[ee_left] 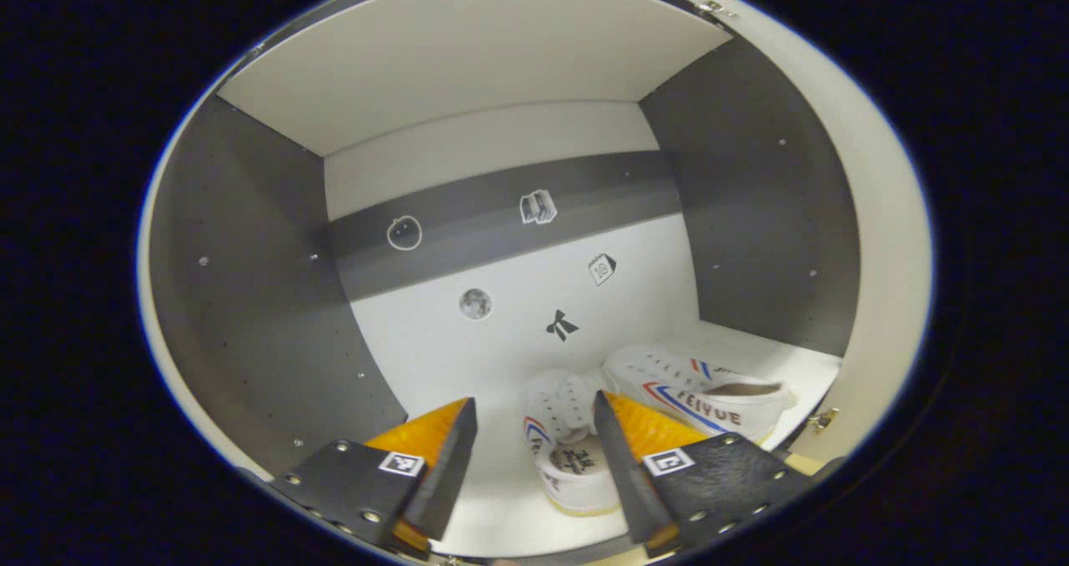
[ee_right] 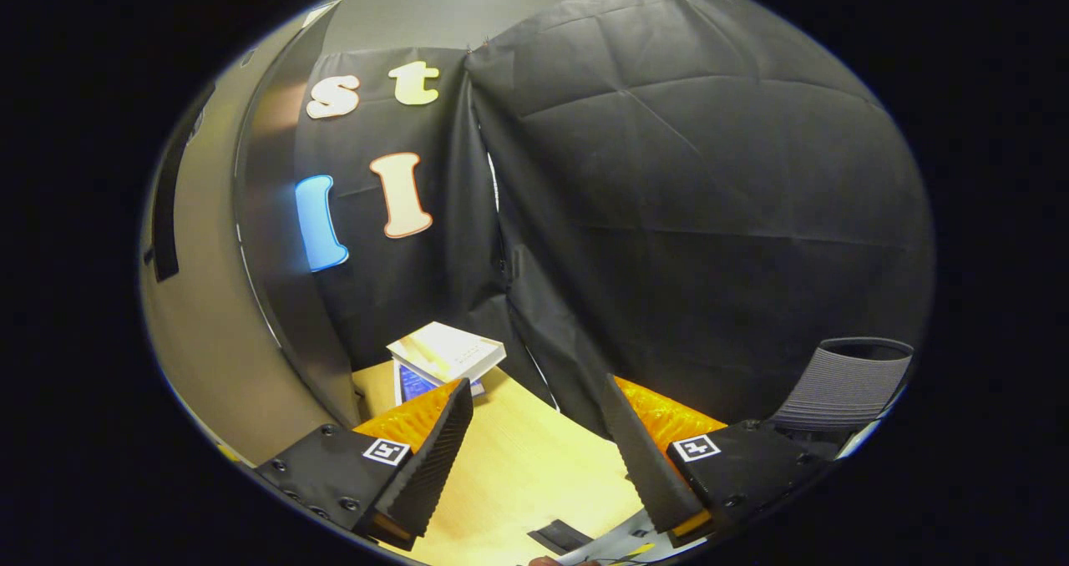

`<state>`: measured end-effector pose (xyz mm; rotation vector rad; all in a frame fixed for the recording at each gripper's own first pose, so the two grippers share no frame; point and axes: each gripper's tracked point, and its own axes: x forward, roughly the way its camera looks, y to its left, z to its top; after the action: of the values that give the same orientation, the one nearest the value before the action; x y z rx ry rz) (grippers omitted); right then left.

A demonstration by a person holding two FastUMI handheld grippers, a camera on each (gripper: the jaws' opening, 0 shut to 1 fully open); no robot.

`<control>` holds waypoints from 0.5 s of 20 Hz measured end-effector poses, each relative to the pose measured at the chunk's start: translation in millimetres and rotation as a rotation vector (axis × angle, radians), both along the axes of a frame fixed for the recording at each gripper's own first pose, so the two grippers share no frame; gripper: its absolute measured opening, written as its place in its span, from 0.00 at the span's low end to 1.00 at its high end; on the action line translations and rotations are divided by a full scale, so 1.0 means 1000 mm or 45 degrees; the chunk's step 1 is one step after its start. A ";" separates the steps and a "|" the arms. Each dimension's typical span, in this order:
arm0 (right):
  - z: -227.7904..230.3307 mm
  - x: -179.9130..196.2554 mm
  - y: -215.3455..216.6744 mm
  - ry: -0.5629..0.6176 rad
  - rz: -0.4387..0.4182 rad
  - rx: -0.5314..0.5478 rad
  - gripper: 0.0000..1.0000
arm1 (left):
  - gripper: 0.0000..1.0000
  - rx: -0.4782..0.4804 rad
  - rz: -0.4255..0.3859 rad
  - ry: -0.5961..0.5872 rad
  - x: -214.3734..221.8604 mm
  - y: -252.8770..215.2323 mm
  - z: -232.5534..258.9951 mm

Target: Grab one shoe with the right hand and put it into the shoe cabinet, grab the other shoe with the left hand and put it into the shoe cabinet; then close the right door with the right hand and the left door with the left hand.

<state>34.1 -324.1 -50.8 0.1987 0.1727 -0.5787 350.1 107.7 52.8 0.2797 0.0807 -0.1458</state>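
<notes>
In the left gripper view, the left tool (ee_left: pixel 534 457) is at the mouth of the shoe cabinet (ee_left: pixel 250 282) with its fingers spread apart and nothing between them. Just beyond the fingertips, the near shoe (ee_left: pixel 568 457) lies on the cabinet floor, sole edge toward the camera; its heel end shows in the gap between the fingers, and neither finger presses on it. The second shoe (ee_left: pixel 701 395) lies behind and to the right of the near shoe, touching it or very close, against the right cabinet wall. Farther in, the cabinet's back panel (ee_left: pixel 518 315) carries several small stickers and a grey band.

In the right gripper view, the right tool (ee_right: pixel 534 457) is spread wide and holds nothing. Below and beyond it lies the wooden surface (ee_right: pixel 518 466). A white box (ee_right: pixel 447 351) rests on that surface beyond the left finger. To the right of the tool, a grey chair back (ee_right: pixel 843 382) stands.
</notes>
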 end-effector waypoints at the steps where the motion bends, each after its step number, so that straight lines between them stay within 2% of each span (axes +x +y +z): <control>1: 0.010 0.002 0.003 -0.025 0.010 -0.002 0.98 | 0.90 -0.029 -0.011 -0.010 -0.018 -0.001 0.001; 2: 0.020 0.004 0.005 -0.049 0.021 -0.005 0.98 | 0.99 -0.055 -0.013 -0.030 -0.036 -0.001 0.006; 3: 0.029 0.006 0.007 -0.063 0.033 -0.013 0.98 | 0.94 -0.078 -0.014 -0.050 -0.054 0.000 0.012; 4: 0.037 0.007 0.008 -0.065 0.047 -0.028 0.92 | 0.99 -0.095 -0.022 -0.067 -0.072 0.000 0.018; 10: 0.099 0.006 0.021 -0.105 0.137 -0.141 0.92 | 0.98 -0.227 -0.015 -0.114 -0.171 0.003 0.032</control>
<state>39.9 -303.4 48.2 0.1051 0.0706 -0.4709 179.2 111.0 84.7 0.1086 -0.0226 -0.1508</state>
